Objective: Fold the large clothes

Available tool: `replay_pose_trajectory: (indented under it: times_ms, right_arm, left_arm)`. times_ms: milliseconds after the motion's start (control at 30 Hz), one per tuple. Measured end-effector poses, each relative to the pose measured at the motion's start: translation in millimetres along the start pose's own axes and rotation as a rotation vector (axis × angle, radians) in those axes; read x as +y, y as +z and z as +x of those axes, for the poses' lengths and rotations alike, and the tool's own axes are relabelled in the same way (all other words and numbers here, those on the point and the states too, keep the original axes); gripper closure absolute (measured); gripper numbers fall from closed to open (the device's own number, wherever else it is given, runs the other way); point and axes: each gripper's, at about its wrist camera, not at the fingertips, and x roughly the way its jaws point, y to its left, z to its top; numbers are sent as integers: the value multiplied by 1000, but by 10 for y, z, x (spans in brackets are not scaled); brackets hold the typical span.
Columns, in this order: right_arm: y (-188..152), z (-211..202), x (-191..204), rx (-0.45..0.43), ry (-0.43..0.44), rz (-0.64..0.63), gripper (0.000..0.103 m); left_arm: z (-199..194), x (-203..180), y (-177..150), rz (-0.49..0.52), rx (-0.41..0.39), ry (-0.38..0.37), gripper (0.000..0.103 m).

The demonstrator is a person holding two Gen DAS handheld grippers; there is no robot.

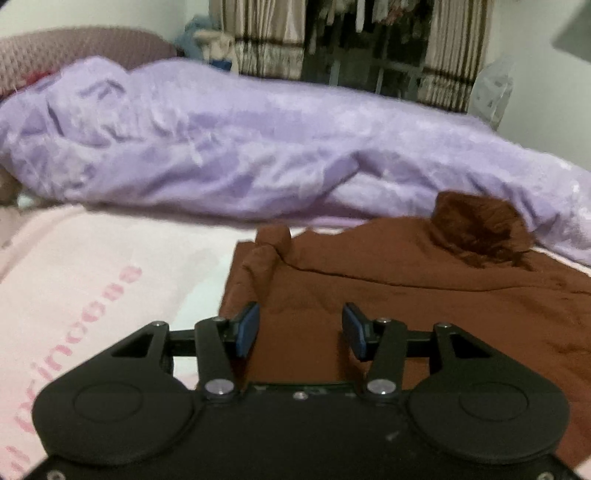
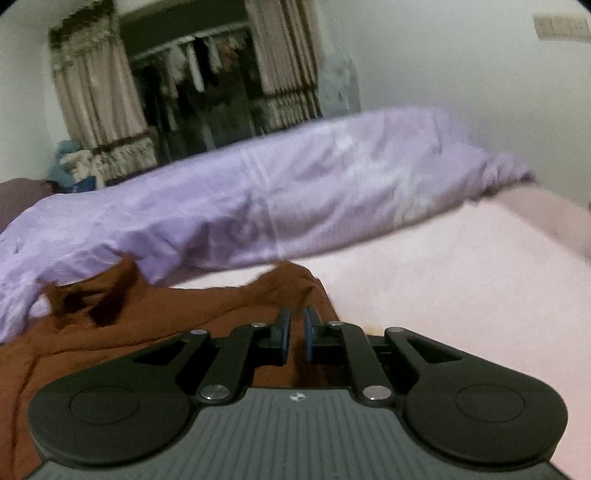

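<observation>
Brown garment lies spread on the pink bed sheet, just in front of a bunched lilac duvet. Left hand-held gripper hovers over it, pads apart. Right hand-held gripper pinches a fold of its edge.

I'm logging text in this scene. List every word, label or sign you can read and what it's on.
"princess", partly blurred pink lettering, my best reading: on the pink sheet.
Small white mark on the right gripper body: a logo, no letters.
Wall plate, upper right: too blurred to read.
</observation>
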Motion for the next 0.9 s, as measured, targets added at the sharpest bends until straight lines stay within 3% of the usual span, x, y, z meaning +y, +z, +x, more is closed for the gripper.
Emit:
replay_pose_trajectory:
  times_ms: [133, 267, 467, 700, 800, 900]
  right_arm:
    - [-160, -403, 20, 0, 69, -39, 87]
    - [-344, -475, -12, 43, 63, -62, 87]
    - [-536, -331, -122, 83, 31, -30, 89]
    - [-672, -301, -113, 58, 6, -18, 92]
    - [-600, -424, 22, 28, -26, -47, 82]
    - [-498, -603, 224, -20, 32, -37, 78]
  left_arm:
    - [-384, 19, -157, -5, -33, -30, 52]
    - [-583, 27, -419, -7, -30, -51, 52]
    - [-430, 7, -648, 68, 8, 4, 50]
    - [-329, 93, -744, 14, 15, -12, 50]
    - [-340, 140, -721, -5, 26, -29, 51]
    - [-340, 170, -728, -32, 26, -43, 51]
